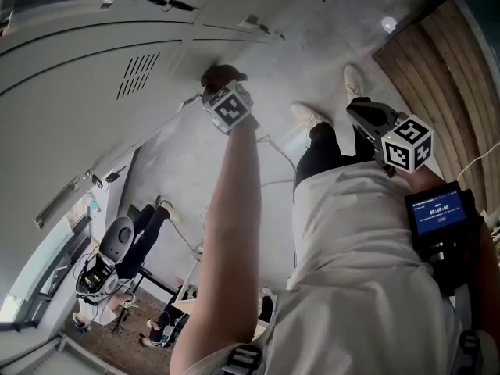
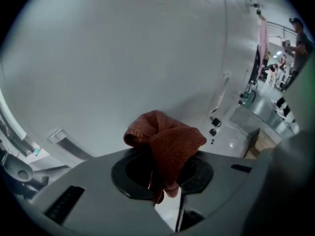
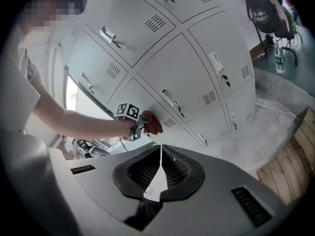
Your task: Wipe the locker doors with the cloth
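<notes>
The left tool (image 2: 162, 173) clamps a red cloth (image 2: 167, 141) against the grey locker door (image 2: 123, 58) ahead, while the right tool (image 3: 160, 173), closed and empty, hangs over the concrete floor (image 1: 328, 22).

Rust-red knitted cloth (image 2: 165, 141): one colour throughout, fine ribbed weave.
Pale grey metal locker doors (image 3: 197, 73): plain, with darker slotted vents.
Grey-shelled left gripper (image 2: 160, 183): black pads, cube of black-and-white squares.
Grey-shelled right gripper (image 3: 160, 151): black ridged pads, same chequered cube.
Grey concrete floor (image 1: 312, 22): mottled.
Brown wooden boards (image 1: 437, 69): striped.
</notes>
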`<move>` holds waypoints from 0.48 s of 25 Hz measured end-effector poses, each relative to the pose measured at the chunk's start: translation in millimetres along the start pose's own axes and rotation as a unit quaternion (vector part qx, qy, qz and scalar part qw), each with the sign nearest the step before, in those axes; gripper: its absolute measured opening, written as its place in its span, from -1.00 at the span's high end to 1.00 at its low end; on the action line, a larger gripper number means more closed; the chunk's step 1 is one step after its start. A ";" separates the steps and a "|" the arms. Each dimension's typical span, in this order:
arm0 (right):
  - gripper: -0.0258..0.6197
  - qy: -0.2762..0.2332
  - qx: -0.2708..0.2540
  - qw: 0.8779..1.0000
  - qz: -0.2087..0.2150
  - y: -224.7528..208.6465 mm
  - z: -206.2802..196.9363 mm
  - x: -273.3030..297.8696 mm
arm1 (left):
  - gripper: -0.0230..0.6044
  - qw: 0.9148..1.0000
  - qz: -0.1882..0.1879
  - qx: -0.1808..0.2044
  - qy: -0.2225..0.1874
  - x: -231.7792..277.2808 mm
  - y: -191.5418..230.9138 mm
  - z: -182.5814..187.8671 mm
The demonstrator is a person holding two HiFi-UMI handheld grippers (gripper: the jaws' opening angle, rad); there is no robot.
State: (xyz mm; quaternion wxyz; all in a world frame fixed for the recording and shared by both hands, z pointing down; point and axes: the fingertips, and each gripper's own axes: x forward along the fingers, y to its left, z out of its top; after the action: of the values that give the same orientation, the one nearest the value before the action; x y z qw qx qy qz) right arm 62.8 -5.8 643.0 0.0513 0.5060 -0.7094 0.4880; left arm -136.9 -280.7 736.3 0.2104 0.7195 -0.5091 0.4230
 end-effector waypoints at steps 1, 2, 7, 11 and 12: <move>0.86 0.003 0.001 1.000 0.001 -0.4 -1.8 -0.5 | 0.67 1.000 -0.015 0.014 -0.014 -1.0 -18.4 10.6; 0.86 0.005 0.001 1.000 0.003 -1.0 -3.4 -1.3 | 0.67 0.998 -0.031 0.034 -0.033 -3.2 -38.4 22.6; 0.86 0.015 0.000 1.000 -0.003 -14.2 -9.5 -6.7 | 0.67 0.978 -0.096 0.150 -0.107 -12.1 -121.6 63.0; 0.86 -0.001 0.022 0.999 -0.030 -22.8 -9.8 -11.9 | 0.67 0.995 -0.044 0.071 -0.045 12.1 -81.7 31.8; 0.86 -0.005 0.029 0.999 -0.034 -21.9 -12.6 -12.4 | 0.67 0.998 -0.025 0.044 -0.029 17.3 -61.7 20.9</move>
State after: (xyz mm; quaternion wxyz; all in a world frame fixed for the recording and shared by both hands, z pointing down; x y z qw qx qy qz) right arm 80.3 11.6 656.6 0.0492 0.5337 -0.6775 0.5037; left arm -70.3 -281.4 746.9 0.1740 0.7529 -0.4772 0.4185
